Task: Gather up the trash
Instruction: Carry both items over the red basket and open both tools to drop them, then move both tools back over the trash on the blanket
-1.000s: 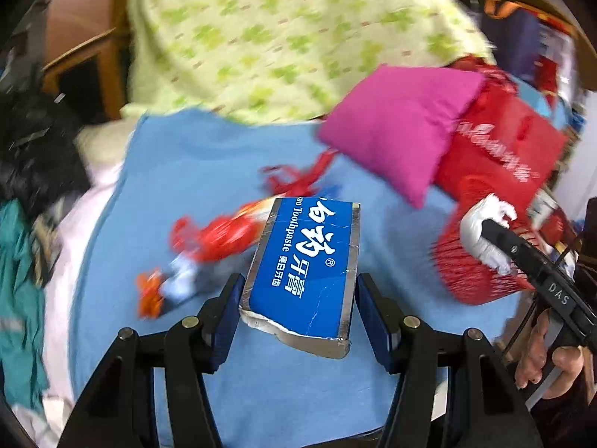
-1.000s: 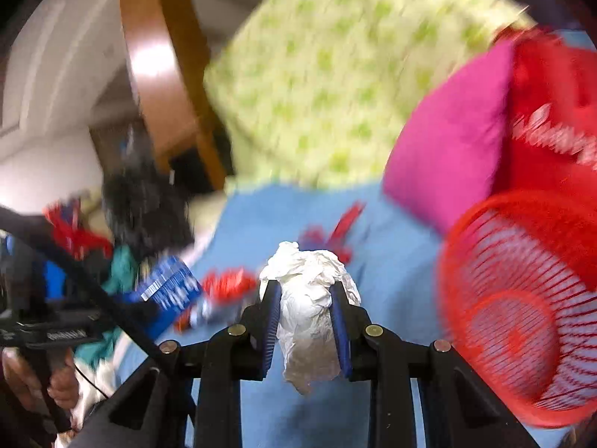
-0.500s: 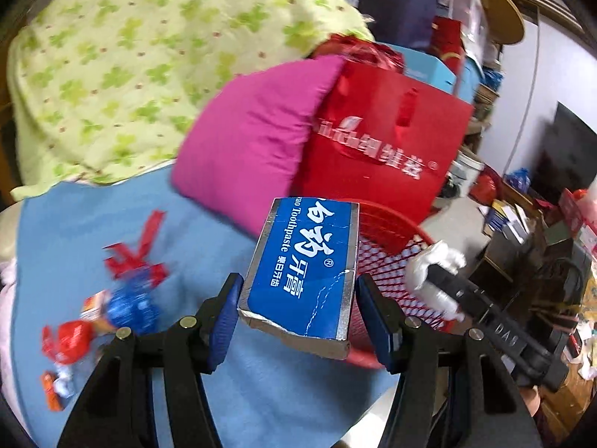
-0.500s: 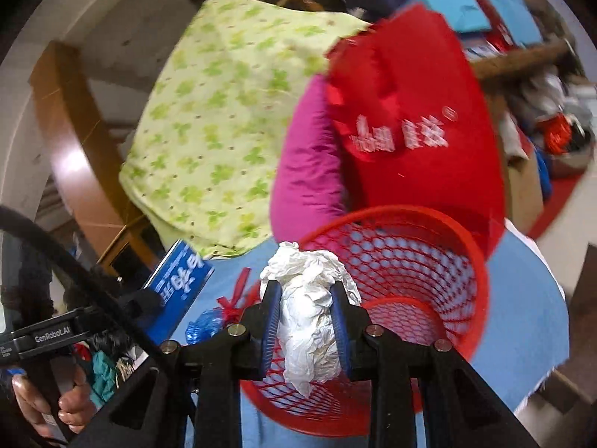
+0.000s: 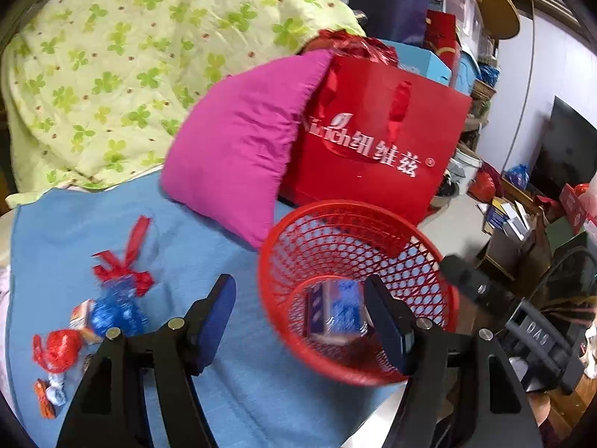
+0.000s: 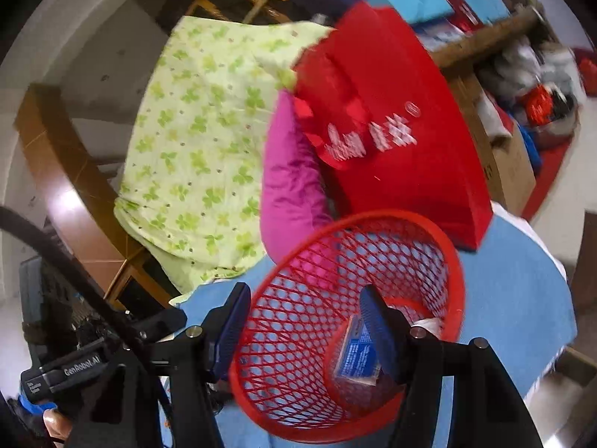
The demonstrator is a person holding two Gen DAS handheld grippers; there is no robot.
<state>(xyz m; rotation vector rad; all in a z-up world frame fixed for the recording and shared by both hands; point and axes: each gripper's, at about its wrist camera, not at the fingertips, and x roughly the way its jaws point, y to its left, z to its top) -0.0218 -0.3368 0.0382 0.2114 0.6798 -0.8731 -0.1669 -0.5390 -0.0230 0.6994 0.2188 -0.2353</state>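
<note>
- The left tongs (image 5: pixel 300 319) stand wide apart with nothing between the pads; the jaws have just been opening, and the blue toothpaste box (image 5: pixel 335 311) is blurred inside the red mesh basket (image 5: pixel 283 235) directly beneath them, which reads as a release over the bin.
- The right tongs (image 6: pixel 304 330) are likewise parted and empty, having just been opening. They hang over the same basket (image 6: pixel 457 261), where the toothpaste box (image 6: pixel 356 354) lies at the bottom with a scrap of white crumpled paper (image 6: pixel 427 323) at its edge.
- The basket sits on the blue blanket (image 5: pixel 209 261), near its edge, so both hands can reach its mouth.
- Left of the basket, red and blue candy wrappers (image 5: pixel 108 306) lie scattered on the blanket, apart from the basket: by my judgement the trash not yet collected.
- Behind the basket, a magenta pillow (image 5: pixel 238 156) leans against a red gift bag (image 5: pixel 377 149), with a green clover quilt (image 5: pixel 130 56) farthest back.
</note>
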